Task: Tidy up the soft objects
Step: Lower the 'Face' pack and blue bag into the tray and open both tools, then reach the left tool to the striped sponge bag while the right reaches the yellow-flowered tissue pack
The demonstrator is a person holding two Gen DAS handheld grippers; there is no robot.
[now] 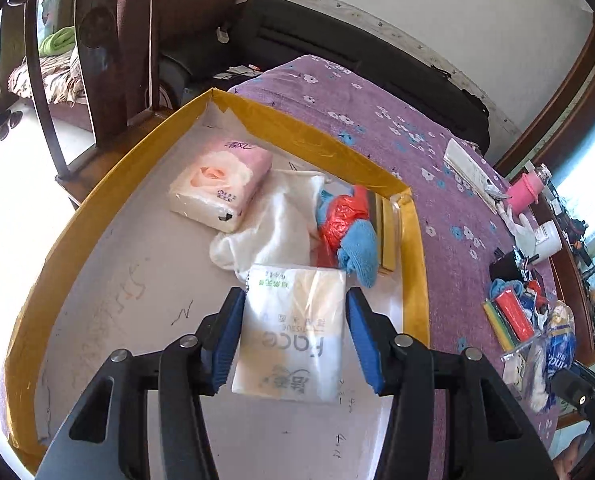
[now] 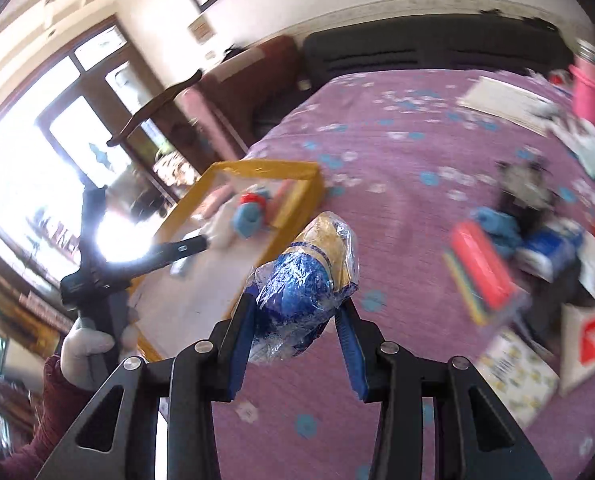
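A yellow-rimmed box (image 1: 413, 240) stands on the purple floral cloth (image 1: 449, 184). In it lie a pink tissue pack (image 1: 221, 184), a white cloth (image 1: 281, 224) and a blue-and-red bundle (image 1: 349, 228). My left gripper (image 1: 295, 304) is over the box floor, its jaws beside a white "face" tissue pack (image 1: 293, 332); a small gap shows on each side. My right gripper (image 2: 297, 308) is shut on a blue-and-gold item in clear wrap (image 2: 305, 276), held above the cloth just right of the box (image 2: 273, 168). The left gripper shows there too (image 2: 193, 246).
A pile of packets, a red pouch (image 2: 485, 268) and blue cloth (image 2: 497, 224) lies on the cloth at right. A pink cup (image 1: 523, 196) and white bottle (image 1: 547, 236) stand near the table's far edge. A wooden chair (image 1: 97, 80) is behind the box.
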